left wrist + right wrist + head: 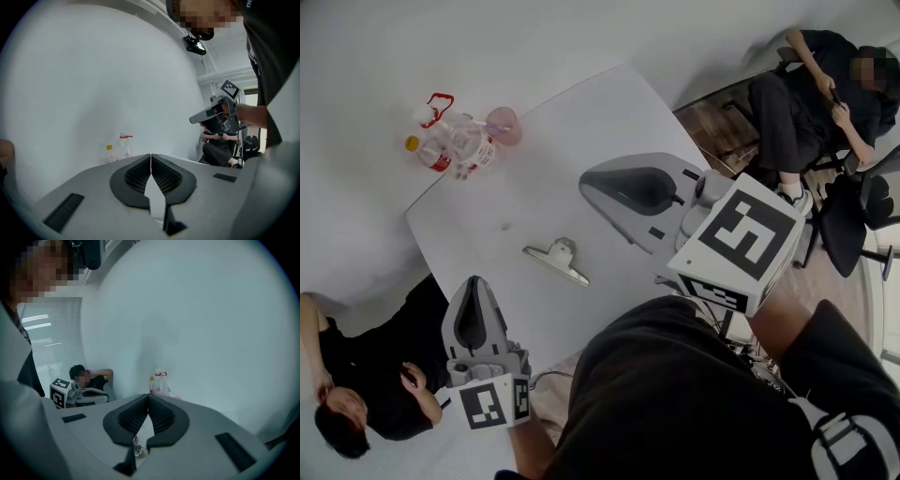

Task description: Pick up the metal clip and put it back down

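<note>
The left gripper [151, 155] has its jaws pressed together with nothing between them. The right gripper [148, 396] is likewise closed and empty. The one metal clip [558, 259] lies flat on the white table [609, 112], between the two grippers' tips and apart from both. In the right gripper view only a sliver of it shows beneath the pads, and the left gripper view shows none of it. At the far corner stand bottles [450, 145], at least two, bunched too tightly to count, beside one pink cup [504, 125]. A seated person [811, 94] at far right and a second person [366, 384] at lower left are each partly cut off.
</note>
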Demonstrator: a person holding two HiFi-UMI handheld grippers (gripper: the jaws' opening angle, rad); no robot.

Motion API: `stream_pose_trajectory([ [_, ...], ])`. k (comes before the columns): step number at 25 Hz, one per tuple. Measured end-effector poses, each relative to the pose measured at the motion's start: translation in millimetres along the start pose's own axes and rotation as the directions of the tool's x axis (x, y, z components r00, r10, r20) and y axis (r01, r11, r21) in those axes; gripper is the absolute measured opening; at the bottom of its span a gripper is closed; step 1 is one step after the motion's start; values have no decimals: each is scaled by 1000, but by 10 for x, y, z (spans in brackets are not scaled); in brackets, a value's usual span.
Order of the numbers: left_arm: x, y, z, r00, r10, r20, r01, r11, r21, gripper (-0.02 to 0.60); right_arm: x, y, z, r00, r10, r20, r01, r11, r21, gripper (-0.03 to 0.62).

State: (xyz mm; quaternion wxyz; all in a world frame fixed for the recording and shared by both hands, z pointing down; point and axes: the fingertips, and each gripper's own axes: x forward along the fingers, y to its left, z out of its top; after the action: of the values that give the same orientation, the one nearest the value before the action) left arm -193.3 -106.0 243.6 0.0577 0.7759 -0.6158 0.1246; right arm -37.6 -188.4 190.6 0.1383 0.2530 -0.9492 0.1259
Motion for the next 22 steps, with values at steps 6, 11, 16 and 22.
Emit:
stream_pose_trajectory([
  [6, -20, -68, 271, 999, 10, 44, -11, 999, 34, 23, -274, -87, 238, 998, -37, 50, 39, 998, -39, 20],
  [11, -33, -330, 573, 998, 9, 57, -13, 998, 67, 23, -662, -197, 417, 995, -50, 82, 54, 997, -48, 20],
  [16, -8, -328, 542, 998, -5, 64, 0, 998, 69, 23, -730, -229, 459, 991, -84, 102, 90, 994, -64, 20],
  [22, -13, -263, 510, 997, 3, 72, -8, 998, 69, 23, -766, -249, 512, 987, -105, 123, 114, 991, -71, 20],
])
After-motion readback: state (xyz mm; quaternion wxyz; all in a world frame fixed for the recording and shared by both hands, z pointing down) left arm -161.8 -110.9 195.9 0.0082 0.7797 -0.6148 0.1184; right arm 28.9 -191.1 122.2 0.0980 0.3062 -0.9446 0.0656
